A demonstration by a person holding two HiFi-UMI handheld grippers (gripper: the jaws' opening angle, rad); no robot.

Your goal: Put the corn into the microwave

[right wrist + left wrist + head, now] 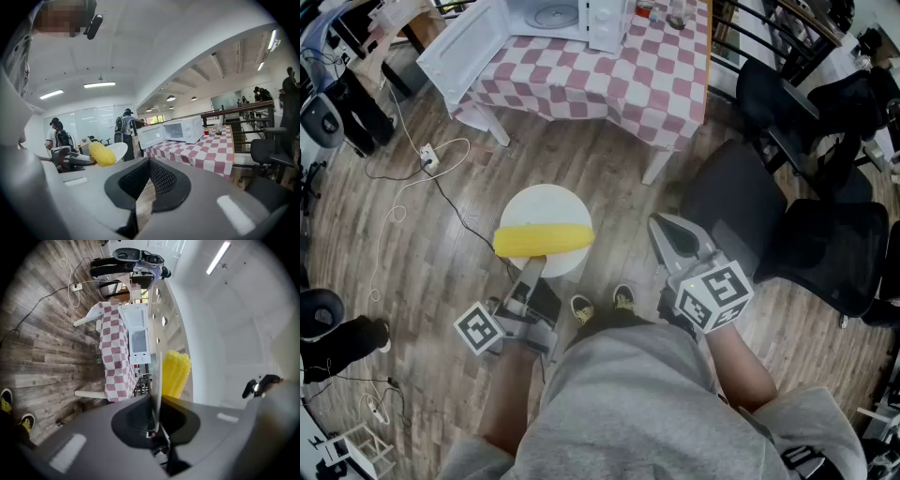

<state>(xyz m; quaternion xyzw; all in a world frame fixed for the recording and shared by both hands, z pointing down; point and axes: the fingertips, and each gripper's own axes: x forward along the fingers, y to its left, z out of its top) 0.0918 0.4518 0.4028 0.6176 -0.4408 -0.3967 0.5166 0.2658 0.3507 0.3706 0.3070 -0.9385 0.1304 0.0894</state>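
The corn (542, 240) lies on its side across a round white plate (546, 202), toward the plate's nearer edge. It is out over the wooden floor (441, 244) and well apart from the microwave (605, 21). The left gripper (532, 267) has its jaws pinched almost fully together on the plate's thin rim, right beside the corn, so the corn rides loose on the plate and is not itself gripped. The right gripper (664, 230) hangs off to the right, jaws together or very nearly so, with nothing between them. Ahead, the microwave sits on a table (609, 84) covered in red-and-white checks. Its door (461, 49) is swung wide open to the left and the glass turntable (551, 14) shows inside.

The step in hand looks like carrying the plate to the microwave. The corn is round and unrestrained, so the plate wants to be held level with no roll of the wrist. A pinch at one edge gives a long lever, so a slow, smooth approach probably suits best. The approach should likely come straight at the opening, to the right of the open door, with the plate raised enough to clear the bottom of the opening before it slides in. The free right gripper could steady the far rim if the plate sags
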